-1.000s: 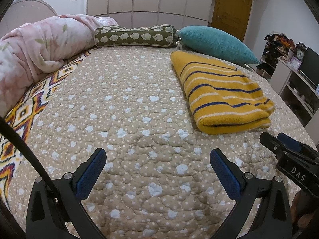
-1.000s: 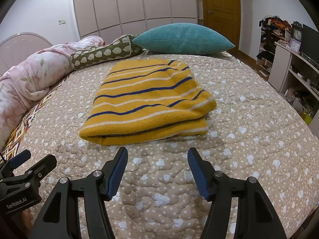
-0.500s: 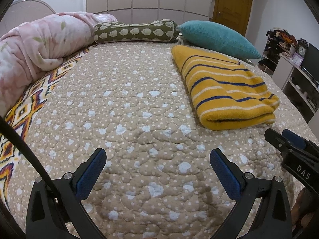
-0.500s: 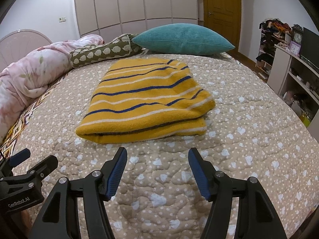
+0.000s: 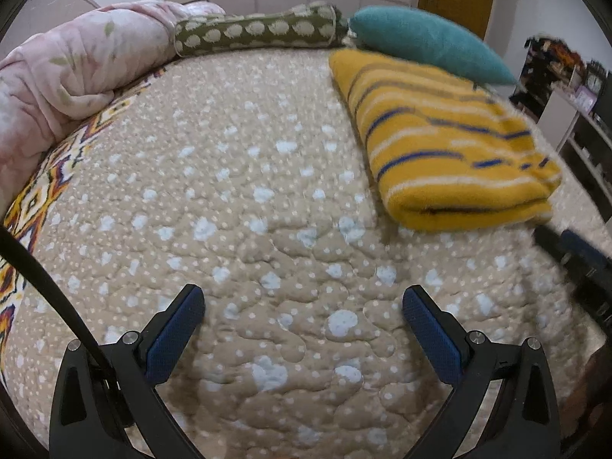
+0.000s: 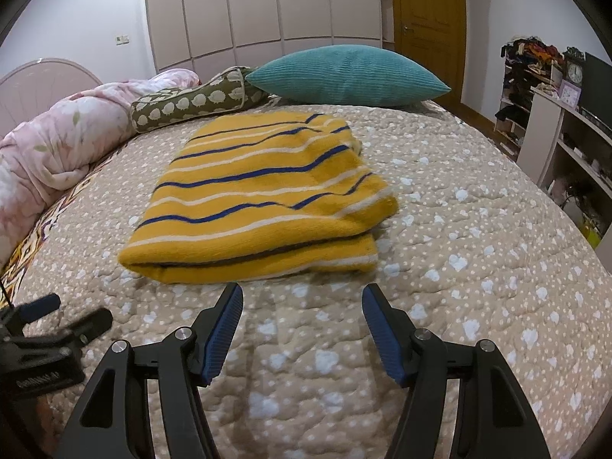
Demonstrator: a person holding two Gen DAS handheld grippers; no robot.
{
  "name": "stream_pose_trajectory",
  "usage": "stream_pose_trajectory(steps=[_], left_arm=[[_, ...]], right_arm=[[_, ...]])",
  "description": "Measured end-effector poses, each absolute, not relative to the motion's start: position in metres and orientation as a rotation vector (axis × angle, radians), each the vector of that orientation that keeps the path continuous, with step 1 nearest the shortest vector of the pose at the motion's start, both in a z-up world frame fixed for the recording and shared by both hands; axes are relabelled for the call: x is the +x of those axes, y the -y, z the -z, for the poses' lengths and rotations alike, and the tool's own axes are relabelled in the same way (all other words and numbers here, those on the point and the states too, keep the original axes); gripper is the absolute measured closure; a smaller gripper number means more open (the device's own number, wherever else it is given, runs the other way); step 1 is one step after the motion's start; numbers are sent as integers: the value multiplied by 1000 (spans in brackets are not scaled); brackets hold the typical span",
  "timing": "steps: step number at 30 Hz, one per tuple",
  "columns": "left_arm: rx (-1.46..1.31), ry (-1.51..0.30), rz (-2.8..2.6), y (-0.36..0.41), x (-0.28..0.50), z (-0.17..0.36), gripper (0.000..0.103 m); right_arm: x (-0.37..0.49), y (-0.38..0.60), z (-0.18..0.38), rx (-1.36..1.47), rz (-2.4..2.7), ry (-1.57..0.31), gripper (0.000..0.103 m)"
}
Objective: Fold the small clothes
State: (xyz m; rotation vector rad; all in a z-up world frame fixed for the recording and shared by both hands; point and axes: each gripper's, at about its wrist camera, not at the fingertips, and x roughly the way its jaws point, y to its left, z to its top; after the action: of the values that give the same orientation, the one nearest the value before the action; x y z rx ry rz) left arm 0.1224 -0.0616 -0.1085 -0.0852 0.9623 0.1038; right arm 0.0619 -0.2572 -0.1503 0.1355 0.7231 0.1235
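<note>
Folded yellow top on the bed, both grippers holding nothing

The soft yellow knit top with blue and white stripes (image 6: 264, 199) lies on the tan quilted bed cover with pale dots (image 6: 478, 267), folded over into a thick neat block, with its fold edge on the near side. Far behind it sit a teal cushion (image 6: 348, 76), a long green bolster with white shapes (image 6: 195, 105) and, on the left, a rolled pink fluffy blanket (image 6: 57, 141). The right gripper (image 6: 302, 315) is just near of the top, jaws spread wide, not touching it. The left gripper (image 5: 302, 319) is over bare cover to the left of the top, jaws spread wide too. The fold looks done, I think; no other clothes show, so maybe nothing is left but a last tidy
</note>
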Motion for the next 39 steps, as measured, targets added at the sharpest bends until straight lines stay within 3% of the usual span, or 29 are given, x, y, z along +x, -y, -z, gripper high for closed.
stream_pose_trajectory(steps=[10, 11, 12, 14, 20, 28, 31, 35, 39], left_arm=[[-85, -971, -108, 63, 125, 117, 0], [-86, -972, -107, 62, 125, 118, 0], [-82, -975, -109, 63, 125, 118, 0], [-74, -972, -114, 64, 125, 119, 0], [-54, -961, -102, 67, 120, 115, 0], [-85, -841, -28, 60, 149, 44, 0], [-88, -811, 4, 63, 198, 28, 0], [-81, -843, 2, 67, 274, 32, 0], [-107, -916, -40, 67, 335, 61, 0]], right_arm=[[114, 262, 112, 76, -205, -616, 34], [129, 261, 108, 64, -210, -612, 38], [144, 260, 107, 62, -219, -615, 51], [181, 260, 106, 95, -256, -655, 65], [262, 281, 129, 270, -282, -820, 71], [260, 313, 145, 253, -198, -835, 68], [257, 327, 156, 329, -220, -824, 58], [257, 335, 170, 400, -238, -796, 49], [255, 344, 177, 474, -271, -779, 47]])
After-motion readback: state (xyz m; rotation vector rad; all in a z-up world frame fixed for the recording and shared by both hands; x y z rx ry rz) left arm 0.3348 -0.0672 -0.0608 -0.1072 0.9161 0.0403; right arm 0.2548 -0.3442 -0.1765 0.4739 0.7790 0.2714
